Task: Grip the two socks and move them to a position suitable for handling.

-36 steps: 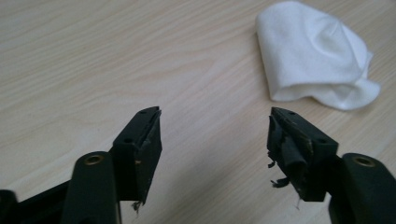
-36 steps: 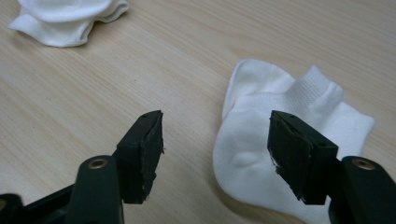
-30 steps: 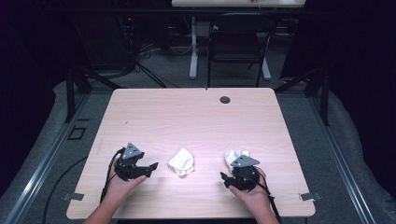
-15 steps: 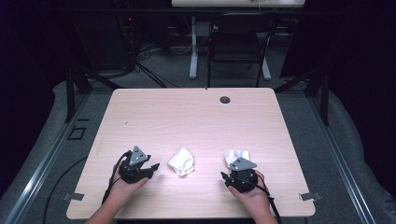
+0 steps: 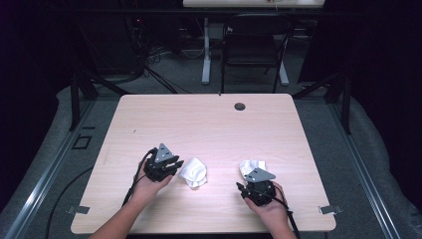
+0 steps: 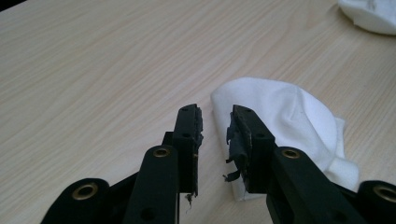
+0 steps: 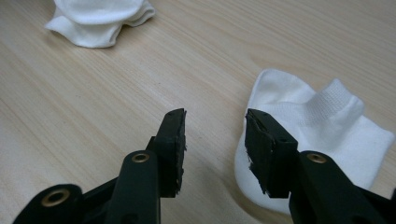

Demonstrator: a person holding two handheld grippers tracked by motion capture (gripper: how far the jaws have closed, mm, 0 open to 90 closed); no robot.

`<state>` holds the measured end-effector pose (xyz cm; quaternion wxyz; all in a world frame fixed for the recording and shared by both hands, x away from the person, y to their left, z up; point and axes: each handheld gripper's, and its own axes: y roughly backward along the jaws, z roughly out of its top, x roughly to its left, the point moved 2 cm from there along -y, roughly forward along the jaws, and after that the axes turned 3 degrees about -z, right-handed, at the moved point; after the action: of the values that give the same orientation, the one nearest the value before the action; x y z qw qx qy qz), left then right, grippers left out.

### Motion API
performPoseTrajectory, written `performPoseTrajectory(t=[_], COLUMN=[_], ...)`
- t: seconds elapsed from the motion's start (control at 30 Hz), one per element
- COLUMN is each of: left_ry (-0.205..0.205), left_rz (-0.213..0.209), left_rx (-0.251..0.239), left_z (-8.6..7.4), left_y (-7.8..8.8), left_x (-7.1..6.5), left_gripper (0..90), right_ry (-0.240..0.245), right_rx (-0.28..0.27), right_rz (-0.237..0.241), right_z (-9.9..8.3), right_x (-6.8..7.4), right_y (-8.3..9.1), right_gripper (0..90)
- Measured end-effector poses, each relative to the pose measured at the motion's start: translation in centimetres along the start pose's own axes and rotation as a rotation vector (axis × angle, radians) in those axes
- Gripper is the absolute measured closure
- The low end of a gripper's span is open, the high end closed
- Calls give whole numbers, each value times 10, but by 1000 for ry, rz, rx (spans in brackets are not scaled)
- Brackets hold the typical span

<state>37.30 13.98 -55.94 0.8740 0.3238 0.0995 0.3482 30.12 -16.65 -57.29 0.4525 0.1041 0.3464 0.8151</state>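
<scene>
Right gripper [image 5: 253, 185]: held nearest the table's front edge, at about 5 o'clock on the table; its jaws are parted and nothing is grasped between them.
Right sock [image 5: 252, 166]: a white sock is seen lying just beyond that gripper, at its 12 o'clock; in the right gripper view [image 7: 322, 154] its ribbed cuff is turned up and its near edge lies just beside the right-hand jaw, no grip being made.
Left gripper [image 5: 176, 163]: held at about 7 o'clock on the table, pointed toward 3 o'clock; its jaws are released, a narrow gap being left between worn pads [image 6: 236, 140].
Left sock [image 5: 193, 172]: a second white sock is seen crumpled at the gripper's tips; in the left gripper view [image 6: 289, 119] its edge lies against the right-hand jaw, and whether it is touched cannot be told.
Table [image 5: 209, 119]: pale wood, bare beyond the socks except for a dark round grommet [image 5: 240, 106] at 12 o'clock.
Progress: judged as barely begun; both socks lie apart and loose, neither is gripped, and picking up and pairing or folding appear to be left.
</scene>
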Motion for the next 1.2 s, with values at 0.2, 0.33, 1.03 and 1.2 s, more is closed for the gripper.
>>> performPoseTrajectory(t=[0.2, 0.33, 1.03, 1.2], left_ry=[-37, -63, -23, -32], left_rz=[-21, -39, -73, -91], left_rx=[63, 94, 145, 162], left_z=[-5, -11, -27, -30], left_y=[-12, -14, -8, -3], left_x=[-7, -13, -24, -33], left_gripper=[756, 762, 757, 731], right_ry=[-27, -45, -64, -66], right_rx=[-20, -24, -33, -34], right_rz=[13, 15, 20, 22], right_z=[0, 0, -1, 0], right_x=[-2, -5, -8, -7], right_y=[0, 2, 4, 5], right_gripper=[585, 587, 594, 596])
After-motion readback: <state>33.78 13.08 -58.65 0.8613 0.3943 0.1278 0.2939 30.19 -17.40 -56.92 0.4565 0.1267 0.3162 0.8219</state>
